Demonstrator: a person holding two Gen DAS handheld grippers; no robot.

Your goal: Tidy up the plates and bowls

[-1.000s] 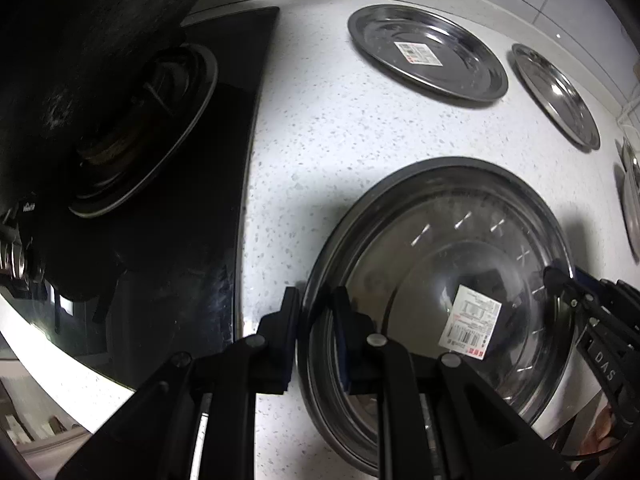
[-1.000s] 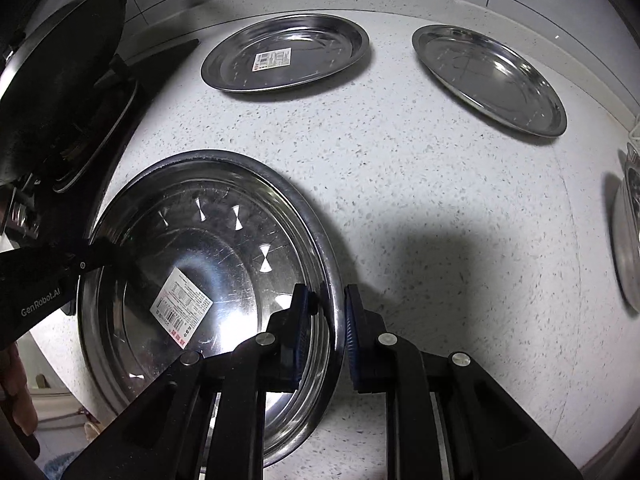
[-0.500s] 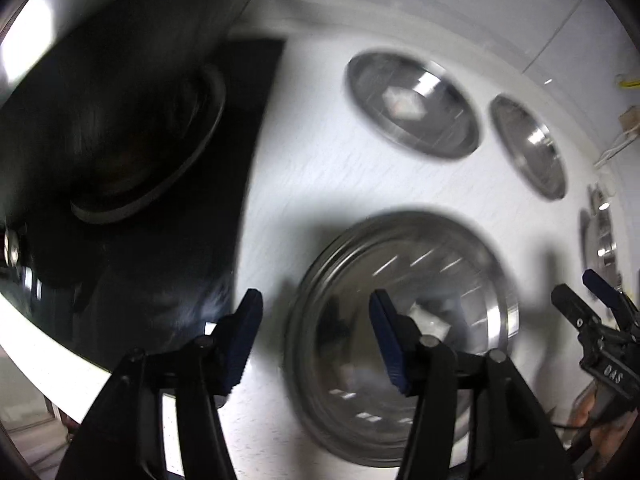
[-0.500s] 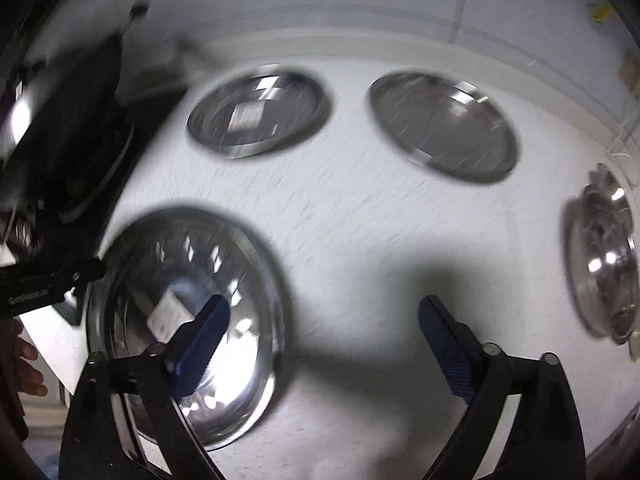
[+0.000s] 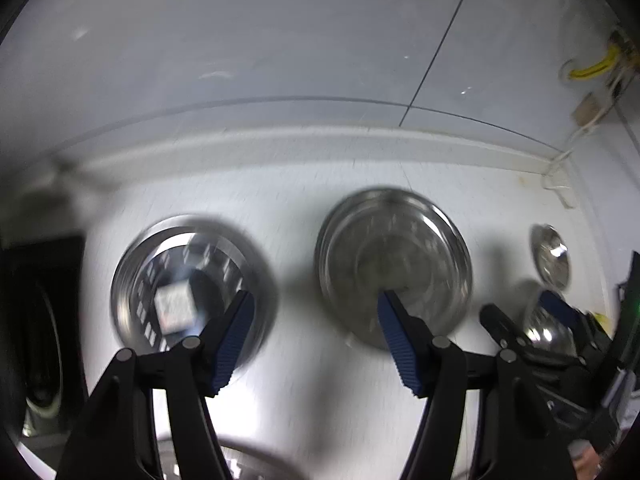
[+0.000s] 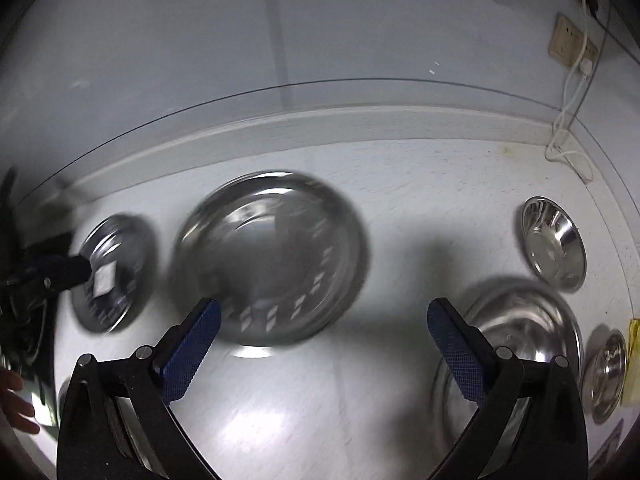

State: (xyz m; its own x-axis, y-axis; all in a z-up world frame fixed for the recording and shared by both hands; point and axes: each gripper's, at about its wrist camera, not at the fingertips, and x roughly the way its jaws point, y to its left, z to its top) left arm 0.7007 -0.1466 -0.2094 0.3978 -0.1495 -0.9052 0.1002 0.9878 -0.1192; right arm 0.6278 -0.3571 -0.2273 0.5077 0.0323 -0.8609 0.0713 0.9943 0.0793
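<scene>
Plates and bowls lay spread over the white speckled table, none stacked as far as the blurred views showed. In the left wrist view a round steel plate with a paper label [image 5: 176, 304] sat left of centre, and a plain steel plate [image 5: 394, 264] lay just right of centre, the two apart with bare table between them. In the right wrist view the plain plate filled the middle, while along the right side lay a deep steel bowl [image 6: 516, 344] at lower right, a shallow steel bowl [image 6: 554, 248] above it near the corner, and a small bowl [image 6: 608, 372] at the right edge. Being apart and flat on the table, each offered a raised rim to pinch.

The left tongs [image 5: 316, 336] were opening, blue ribbed pads spread wide with only table and plates seen through the gap; nothing was held. The right tongs [image 6: 324, 348] stood fully spread and likewise empty, framing the space between the plain plate and the deep bowl. Both hung above the table pointing steeply down, which I judged to be a move toward the next piece to gather.

All the ware was thin, polished metal, circular and mirror-bright, so likely slippery and noisy when nested. Behind ran a pale upstand and tiled wall; a dark hob [image 5: 36, 320] sat at the left edge.
</scene>
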